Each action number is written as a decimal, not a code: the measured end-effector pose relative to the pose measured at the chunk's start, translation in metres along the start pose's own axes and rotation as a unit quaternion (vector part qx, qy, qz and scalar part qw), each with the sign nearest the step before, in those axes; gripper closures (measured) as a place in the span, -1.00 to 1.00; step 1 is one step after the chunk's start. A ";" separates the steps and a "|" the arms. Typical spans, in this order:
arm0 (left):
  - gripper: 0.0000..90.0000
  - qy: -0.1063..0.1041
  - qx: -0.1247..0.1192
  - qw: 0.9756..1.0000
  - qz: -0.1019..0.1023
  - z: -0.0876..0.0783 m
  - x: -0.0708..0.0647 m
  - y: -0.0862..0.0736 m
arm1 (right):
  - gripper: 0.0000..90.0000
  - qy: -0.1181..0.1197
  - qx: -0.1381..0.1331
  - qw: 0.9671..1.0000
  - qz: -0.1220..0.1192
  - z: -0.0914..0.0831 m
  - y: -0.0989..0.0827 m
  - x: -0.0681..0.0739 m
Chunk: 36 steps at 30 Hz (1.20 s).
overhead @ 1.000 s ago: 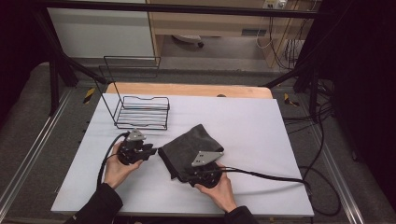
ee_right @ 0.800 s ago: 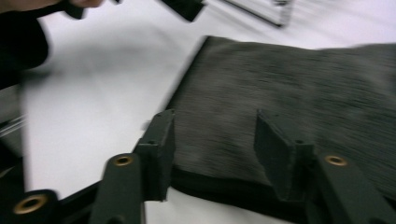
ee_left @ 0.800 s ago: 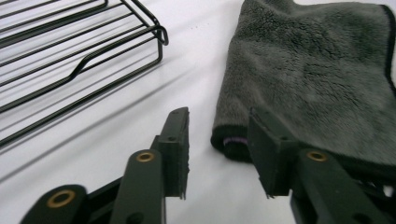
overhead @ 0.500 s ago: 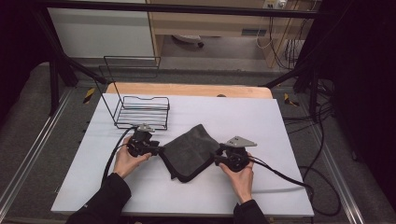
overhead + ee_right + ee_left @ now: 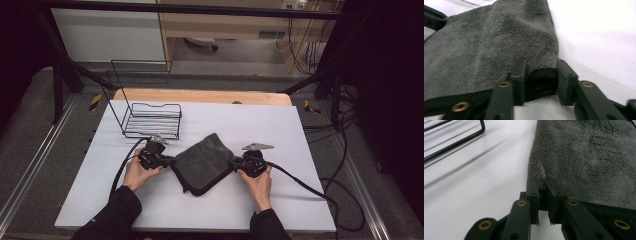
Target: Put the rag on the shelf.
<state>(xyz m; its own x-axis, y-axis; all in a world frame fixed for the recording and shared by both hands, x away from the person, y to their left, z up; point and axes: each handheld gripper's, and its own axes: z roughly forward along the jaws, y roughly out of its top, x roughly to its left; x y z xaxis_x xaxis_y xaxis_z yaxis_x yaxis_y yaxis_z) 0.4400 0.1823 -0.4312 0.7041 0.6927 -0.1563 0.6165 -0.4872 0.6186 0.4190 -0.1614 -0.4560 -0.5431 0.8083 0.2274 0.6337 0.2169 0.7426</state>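
The work in hand looks like folding the grey towel (image 5: 204, 162), and I judge it is about half done: the towel lies on the bench (image 5: 300, 150) already doubled, with a thick folded edge toward the person, and it is turned like a diamond between the two tools. What is left, I think, is one more fold and perhaps to put it in the rack (image 5: 150, 120), which stands beyond the left hand-held gripper (image 5: 167, 161), near it but apart from the towel. In the high view the left hand (image 5: 137, 172) rests low on the bench and points its tool to the right, at the left corner of the towel. In the left gripper view the two jaws are almost together and pinch a thin bit of the towel's edge (image 5: 542, 178) between them, so this gripper is closed on the towel; most of the cloth spreads ahead and to the right of it. The right hand-held gripper (image 5: 237, 164) points to the left, at the opposite corner, and the right hand (image 5: 257, 182) also lies flat on the bench, with the cable (image 5: 310, 187) trailing away behind it. In the right gripper view its jaws stand wider, with the thick hemmed corner (image 5: 541, 80) between them; they seem to hold it, but I cannot tell if they press firmly. The forearms come in nearly parallel.
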 end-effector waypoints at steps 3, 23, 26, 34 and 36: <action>0.85 -0.004 -0.001 1.000 -0.007 -0.004 -0.002 -0.001 | 0.75 0.008 -0.001 1.000 0.001 -0.002 0.003 -0.001; 0.80 0.011 -0.022 0.999 -0.038 -0.059 -0.059 -0.074 | 0.61 0.059 0.004 0.992 -0.108 0.037 0.040 0.036; 0.64 0.017 -0.024 0.999 -0.033 -0.059 -0.055 -0.070 | 0.26 0.051 -0.016 0.993 -0.108 0.028 0.039 0.040; 0.29 0.034 -0.029 0.998 -0.038 -0.050 -0.035 -0.046 | -0.16 0.069 -0.013 0.993 -0.091 -0.002 0.012 0.069; 0.32 0.027 -0.013 0.999 -0.040 -0.042 -0.030 -0.044 | -0.16 0.070 0.004 0.994 -0.086 -0.005 -0.002 0.078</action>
<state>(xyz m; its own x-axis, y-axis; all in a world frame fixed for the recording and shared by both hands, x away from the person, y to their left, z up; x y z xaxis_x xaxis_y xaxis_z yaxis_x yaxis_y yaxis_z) 0.3770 0.2050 -0.4210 0.6326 0.7569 -0.1642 0.6599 -0.4157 0.6258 0.3731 -0.1016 -0.4364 -0.7154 0.6742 0.1832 0.5280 0.3501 0.7737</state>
